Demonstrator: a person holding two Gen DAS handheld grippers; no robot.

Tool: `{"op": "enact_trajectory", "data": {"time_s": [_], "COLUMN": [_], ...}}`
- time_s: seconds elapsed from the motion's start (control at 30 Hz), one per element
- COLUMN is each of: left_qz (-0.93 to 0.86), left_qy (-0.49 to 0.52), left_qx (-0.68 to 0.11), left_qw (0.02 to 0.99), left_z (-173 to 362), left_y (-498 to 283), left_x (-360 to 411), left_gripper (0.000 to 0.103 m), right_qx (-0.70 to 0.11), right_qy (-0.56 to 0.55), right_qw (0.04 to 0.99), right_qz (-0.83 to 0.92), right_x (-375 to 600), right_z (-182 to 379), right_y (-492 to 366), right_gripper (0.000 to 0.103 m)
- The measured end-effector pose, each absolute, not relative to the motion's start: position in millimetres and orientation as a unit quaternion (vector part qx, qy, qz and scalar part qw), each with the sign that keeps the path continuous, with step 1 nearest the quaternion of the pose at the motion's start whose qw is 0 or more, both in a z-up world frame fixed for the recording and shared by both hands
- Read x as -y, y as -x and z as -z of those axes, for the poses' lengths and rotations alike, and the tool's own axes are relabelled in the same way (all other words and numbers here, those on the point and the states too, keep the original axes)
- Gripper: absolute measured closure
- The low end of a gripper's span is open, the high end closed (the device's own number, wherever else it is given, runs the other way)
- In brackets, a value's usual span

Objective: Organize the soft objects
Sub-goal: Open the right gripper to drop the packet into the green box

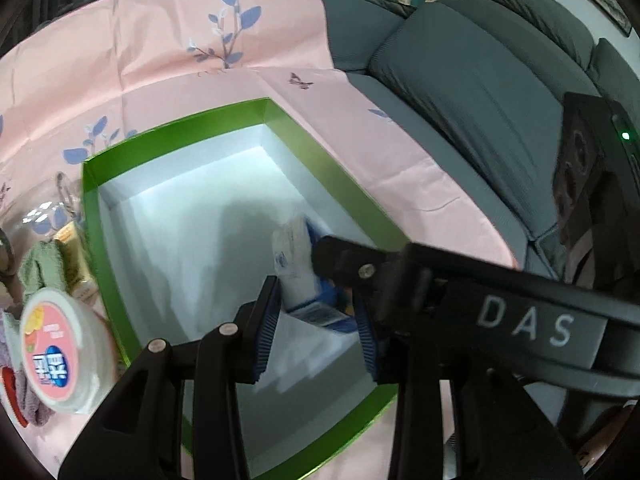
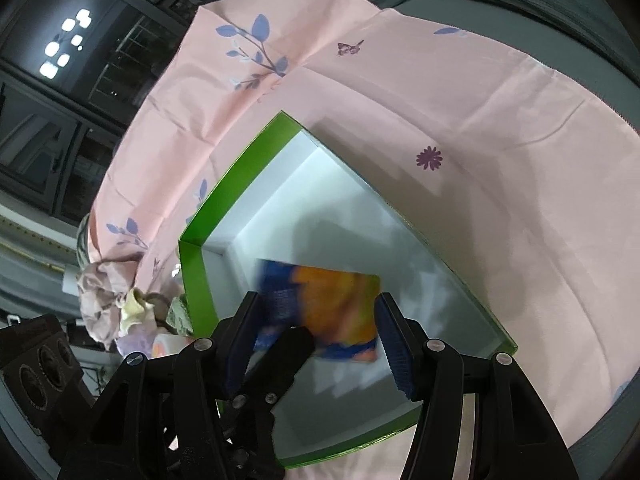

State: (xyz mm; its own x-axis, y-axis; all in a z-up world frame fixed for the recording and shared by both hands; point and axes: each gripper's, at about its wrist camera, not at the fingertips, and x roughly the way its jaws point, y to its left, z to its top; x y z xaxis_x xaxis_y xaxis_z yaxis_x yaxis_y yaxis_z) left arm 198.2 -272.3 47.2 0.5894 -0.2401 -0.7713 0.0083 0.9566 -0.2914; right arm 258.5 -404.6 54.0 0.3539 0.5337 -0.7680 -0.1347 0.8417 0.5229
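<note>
A green box [image 1: 304, 136] with a white inside lies on a pink floral cloth [image 1: 168, 40]. A soft blue, white and orange packet [image 1: 298, 276] is over the box floor. My left gripper [image 1: 318, 320] brackets it with its blue pads; contact is unclear. My right gripper [image 2: 320, 328] is shut on the same packet [image 2: 340, 304], its orange and blue face up, above the box [image 2: 240, 176]. The right gripper's arm crosses the left wrist view, and the left finger [image 2: 288, 352] shows in the right wrist view.
Left of the box lie a round white tub with a pink lid [image 1: 56, 348], a green cloth [image 1: 40, 268] and a purple cloth [image 1: 32, 396]. Bunched fabrics [image 2: 108, 300] lie beyond the box. A grey sofa [image 1: 480, 80] runs on the right.
</note>
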Motion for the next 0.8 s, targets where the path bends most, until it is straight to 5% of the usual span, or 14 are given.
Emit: {"op": "enact_trajectory", "data": {"time_s": [0.27,0.37,0.5,0.57,0.8], "left_qz": [0.069,0.064,0.059,0.052,0.016], "left_qy": [0.128,0.138,0.14,0.138,0.151], "left_qx": [-0.434,-0.422,-0.4,-0.388,-0.358], "left_qw": [0.889,0.894,0.904,0.91,0.921], "left_z": [-57.4,-66.9,-85.9,-94.7,-116.2], "left_y": [-191.2,-183.0,-169.0,-157.7,-117.0], "left_x": [275.5,268.6,258.4,250.5,212.5], "left_gripper": [0.063,0.05,0.034,0.015,0.012], "right_qx": [-0.519,-0.504,-0.471,-0.451,-0.371], "right_qy": [-0.166,-0.159,-0.143,-0.138,-0.094], "right_qw": [0.818,0.83,0.854,0.865,0.903], "right_qz": [-0.186,-0.178,-0.169,-0.172,-0.194], "right_x": [405.1,405.1,400.2,396.5,371.0], "right_z": [-63.4,-73.3,-89.4,-98.7,-131.0], "right_y": [-253.2,-248.0,-238.7,-233.5,-210.5], "right_gripper": [0.042,0.041,0.023,0.016,0.011]}}
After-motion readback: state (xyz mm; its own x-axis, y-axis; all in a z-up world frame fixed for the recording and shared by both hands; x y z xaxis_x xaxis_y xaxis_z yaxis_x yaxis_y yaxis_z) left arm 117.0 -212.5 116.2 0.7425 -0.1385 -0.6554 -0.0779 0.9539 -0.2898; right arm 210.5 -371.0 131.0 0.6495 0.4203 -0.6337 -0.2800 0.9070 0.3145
